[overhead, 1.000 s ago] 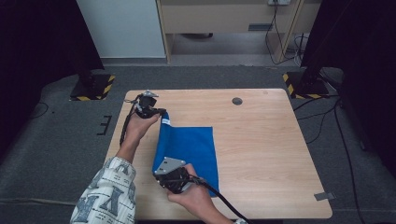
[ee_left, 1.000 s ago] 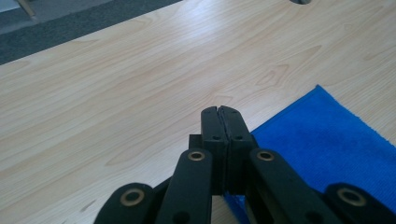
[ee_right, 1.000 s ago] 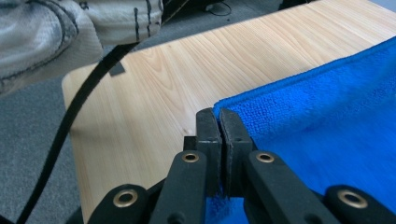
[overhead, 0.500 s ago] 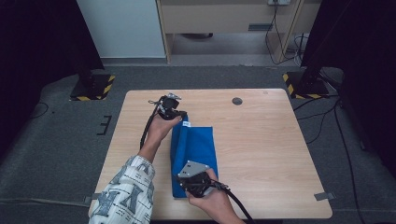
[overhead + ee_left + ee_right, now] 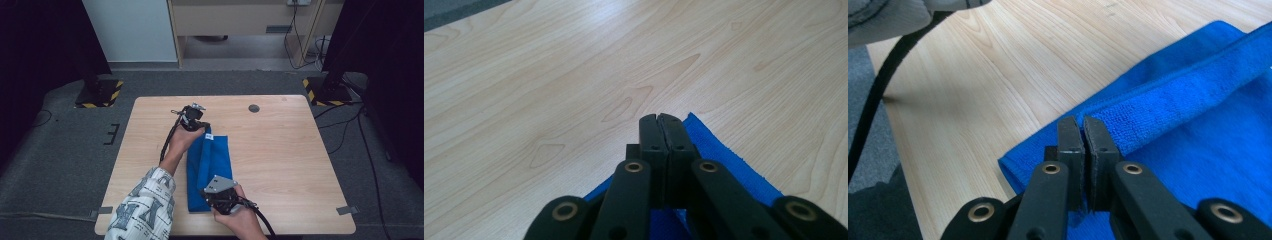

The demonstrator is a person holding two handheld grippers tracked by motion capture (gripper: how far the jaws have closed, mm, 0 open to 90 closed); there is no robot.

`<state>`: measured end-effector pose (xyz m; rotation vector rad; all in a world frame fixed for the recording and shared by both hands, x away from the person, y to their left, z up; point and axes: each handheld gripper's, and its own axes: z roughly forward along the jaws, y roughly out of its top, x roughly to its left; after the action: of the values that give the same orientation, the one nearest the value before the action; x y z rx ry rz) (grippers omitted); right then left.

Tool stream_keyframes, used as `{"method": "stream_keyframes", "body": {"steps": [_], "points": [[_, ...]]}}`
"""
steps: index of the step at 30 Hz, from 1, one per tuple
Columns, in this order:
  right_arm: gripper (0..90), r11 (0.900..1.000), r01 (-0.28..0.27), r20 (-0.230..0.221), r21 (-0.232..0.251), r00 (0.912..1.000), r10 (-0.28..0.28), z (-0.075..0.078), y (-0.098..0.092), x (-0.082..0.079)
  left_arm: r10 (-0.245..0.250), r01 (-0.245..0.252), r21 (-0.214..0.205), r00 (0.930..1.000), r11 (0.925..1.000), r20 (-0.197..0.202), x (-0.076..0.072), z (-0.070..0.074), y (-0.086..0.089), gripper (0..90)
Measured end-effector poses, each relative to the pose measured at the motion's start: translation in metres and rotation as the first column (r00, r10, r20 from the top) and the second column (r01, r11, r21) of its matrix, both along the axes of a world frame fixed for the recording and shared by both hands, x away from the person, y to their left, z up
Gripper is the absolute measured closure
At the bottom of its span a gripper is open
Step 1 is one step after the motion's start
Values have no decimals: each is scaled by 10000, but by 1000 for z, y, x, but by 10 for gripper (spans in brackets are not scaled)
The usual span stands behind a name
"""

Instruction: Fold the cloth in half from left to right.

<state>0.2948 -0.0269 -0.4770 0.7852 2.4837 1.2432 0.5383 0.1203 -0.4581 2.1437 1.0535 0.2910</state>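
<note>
— Where does the blue cloth (image 5: 207, 167) lie?

— On the wooden table (image 5: 285, 150), left of its middle in the high view; it runs lengthwise from the far side toward the person's edge, and one long side is folded over the rest, so a raised ridge of doubled fabric runs along it; a small white tag shows at its far end.

— And the left gripper (image 5: 196, 120)?

— It sits at the far end of the cloth, held by the hand in the patterned sleeve (image 5: 145, 210); in the left gripper view its jaws stand pressed together with blue fabric spreading out from beneath them on both sides, so it is closed on the cloth's far corner (image 5: 724, 155); bare wood stretches beyond the tips.

— The right gripper (image 5: 220, 192)?

— At the near end of the cloth, close to the table's front edge; the right gripper view shows its jaws nearly together with the folded edge (image 5: 1168, 115) caught at their tips, so it grips the cloth too; the lower layer lies flat under and beside the jaws; a black cable (image 5: 878, 95) crosses the wood at that view's left, and grey floor shows past the table's edge.

— Are the two grippers close together?

— No; they hold opposite ends, with the cloth's length between them.
</note>
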Motion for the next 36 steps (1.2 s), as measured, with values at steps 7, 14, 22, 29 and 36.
{"method": "stream_keyframes", "body": {"steps": [7, 14, 22, 29, 36], "points": [[875, 9998, 184, -135, -43, 9997, -185, -9, -8, -1, 27, -27, 24, 10000, 10000, -64, 4, -8, -11, 894], [877, 9995, 306, -221, -52, 9993, -307, -15, -17, -2, 4, -2, 79, 9997, 10000, -241, 7, -16, -20, 896], [785, 9981, 610, -462, -74, 9970, -613, -19, -22, -2, -30, 26, -75, 9987, 10000, -514, 9, -21, -25, 887], [497, 9929, 1161, -784, -266, 9899, -1178, -22, -33, 4, -137, 54, -783, 9944, 9969, -1051, 5, -22, -32, 755], [414, 9878, 1489, -851, -453, 9847, -1523, -21, -48, 8, 14, -62, -754, 9979, 9971, -642, 1, -15, -25, 742]]}}
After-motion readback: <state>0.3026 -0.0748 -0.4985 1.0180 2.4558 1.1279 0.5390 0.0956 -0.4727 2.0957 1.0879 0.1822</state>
